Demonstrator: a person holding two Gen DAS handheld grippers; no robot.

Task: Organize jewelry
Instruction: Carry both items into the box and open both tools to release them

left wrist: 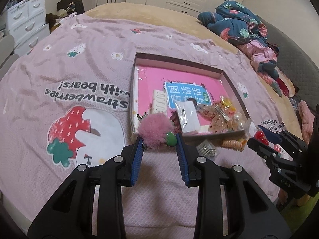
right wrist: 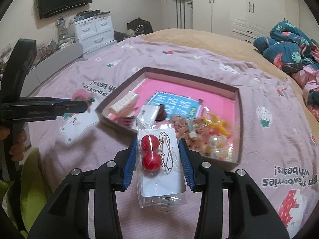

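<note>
Both claws loaded: left gripper pinches pink pompom clip, right gripper pinches earring packet, long axis fwd. Box lies just ahead of each.

The left gripper holds a pink pompom hair clip between its blue pads, just in front of the near left corner of the shallow box lying on the bed's pink blanket. Inside the box, hair accessories crowd its near right corner. Just outside the near wall lies a coiled hair tie. The right gripper, beside the box's near right corner, carries red beads.
</note>
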